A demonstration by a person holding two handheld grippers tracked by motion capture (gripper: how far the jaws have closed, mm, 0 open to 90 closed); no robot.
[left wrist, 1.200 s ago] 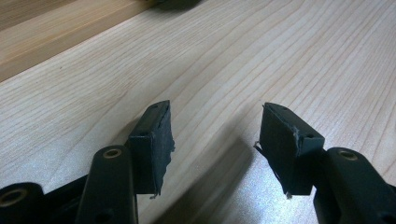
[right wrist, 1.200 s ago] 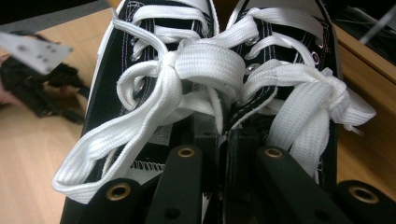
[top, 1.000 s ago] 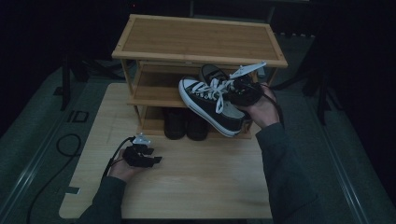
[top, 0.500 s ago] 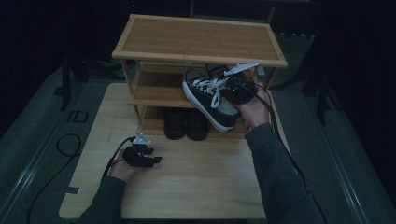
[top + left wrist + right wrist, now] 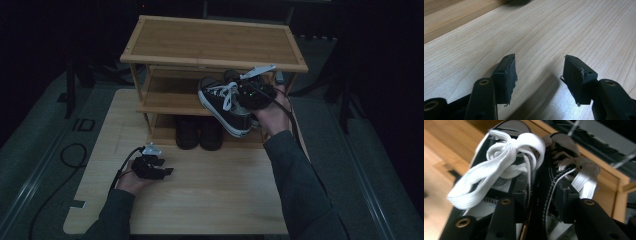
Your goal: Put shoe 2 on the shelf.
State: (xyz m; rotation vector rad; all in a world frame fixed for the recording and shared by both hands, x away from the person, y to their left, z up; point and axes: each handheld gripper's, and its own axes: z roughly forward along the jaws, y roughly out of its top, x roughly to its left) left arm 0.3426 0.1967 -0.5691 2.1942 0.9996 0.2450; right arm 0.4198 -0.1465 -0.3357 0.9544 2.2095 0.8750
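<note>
- High view: right gripper (image 5: 248,94) has carried the pair of sneakers (image 5: 226,102) further in toward the middle shelf (image 5: 167,98) of the shoe rack (image 5: 210,42); a second ago they hung out front, so placing looks close. Black shoes (image 5: 199,132) sit on the bottom shelf.
- Left gripper view: left gripper (image 5: 539,75) jaws wide, empty, resting on the counter (image 5: 574,30).
- Right gripper view: jaws pinch both sneakers' inner collars together, white laces (image 5: 504,162) dangling.
</note>
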